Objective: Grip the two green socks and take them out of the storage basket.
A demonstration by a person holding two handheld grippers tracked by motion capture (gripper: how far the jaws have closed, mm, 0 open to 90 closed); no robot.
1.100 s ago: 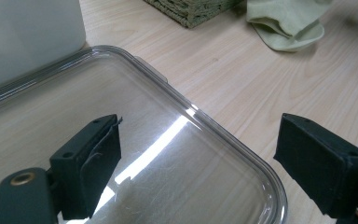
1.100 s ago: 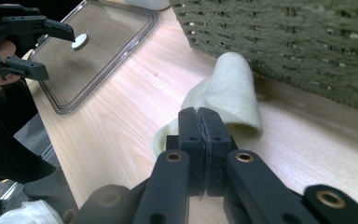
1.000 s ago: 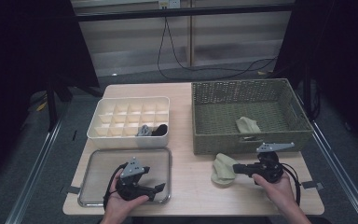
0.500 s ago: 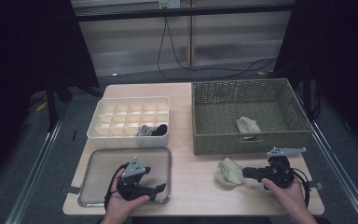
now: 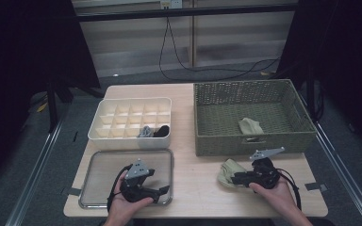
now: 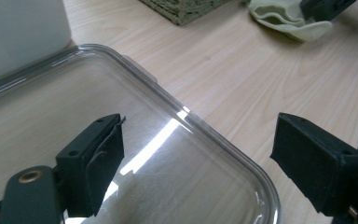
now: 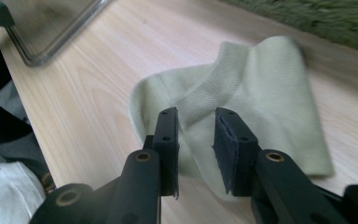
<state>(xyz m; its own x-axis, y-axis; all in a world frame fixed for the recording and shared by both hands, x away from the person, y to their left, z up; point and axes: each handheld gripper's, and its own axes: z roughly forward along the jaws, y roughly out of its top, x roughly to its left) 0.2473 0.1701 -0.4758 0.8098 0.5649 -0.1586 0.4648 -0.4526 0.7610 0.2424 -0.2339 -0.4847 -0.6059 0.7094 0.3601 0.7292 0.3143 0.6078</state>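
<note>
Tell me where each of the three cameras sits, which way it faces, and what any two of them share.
High view: above the person's side, facing forward and down on the table; both hands, left gripper and right gripper show.
Left gripper view: rides the left gripper, facing the clear lid; wide-apart jaws show.
Right gripper view: rides the right gripper, facing the green sock; narrow jaws show.
Shared: all three show that sock.

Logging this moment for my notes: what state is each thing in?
Left tongs: open, over the clear lid.
Right tongs: jaws narrowly apart, astride the sock's edge.
Green sock: flat on the table.
Clear lid: flat on the table.
Divided box: uncovered.
Wicker basket: holds another sock.
</note>
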